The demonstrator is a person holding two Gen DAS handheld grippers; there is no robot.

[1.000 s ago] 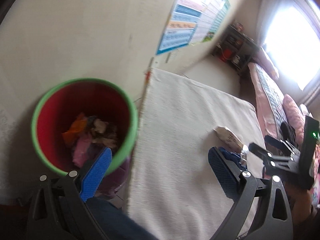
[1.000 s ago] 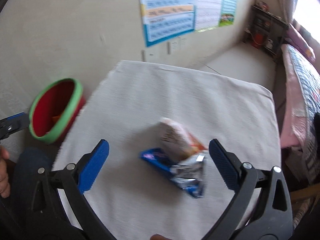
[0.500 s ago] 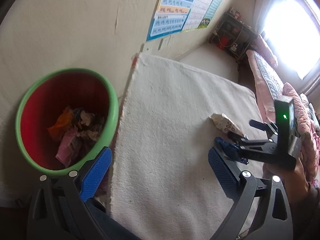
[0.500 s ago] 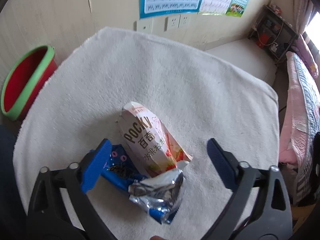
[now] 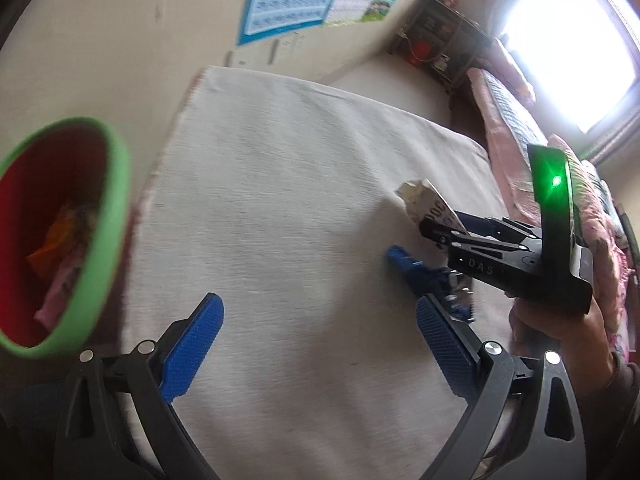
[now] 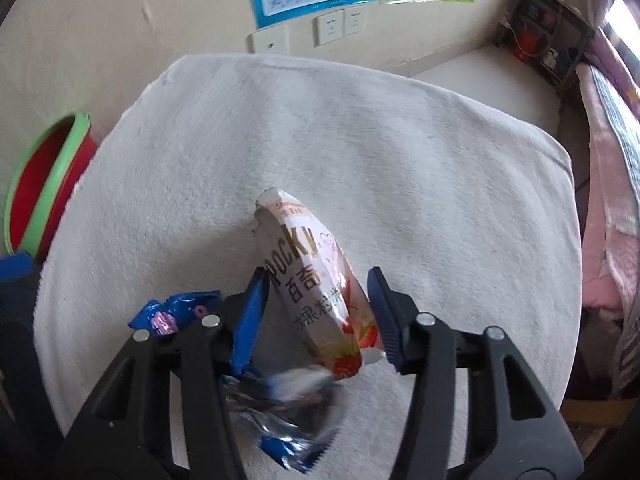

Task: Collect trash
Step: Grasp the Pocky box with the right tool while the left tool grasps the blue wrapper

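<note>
Right then, the Pocky packet (image 6: pixel 316 280) stood between my right gripper's (image 6: pixel 318 312) closing jaws, pads nearly touching it; a blue foil wrapper (image 6: pixel 176 310) crowded beneath. My left gripper (image 5: pixel 320 344) hung wide, empty, over bare white cloth (image 5: pixel 280 200), bin (image 5: pixel 116 208) leftward.

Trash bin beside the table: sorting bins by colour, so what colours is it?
Red bin with a green rim, clearest in the left wrist view.

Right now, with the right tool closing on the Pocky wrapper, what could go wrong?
1. The right tool is closing round the Pocky wrapper; the thin packet may crumple or slip out.
2. The blue foil wrapper lies partly under its left finger and could be dragged along.
3. The bin stands beyond the cloth's far-left edge, so a loose grip could drop it short.
</note>
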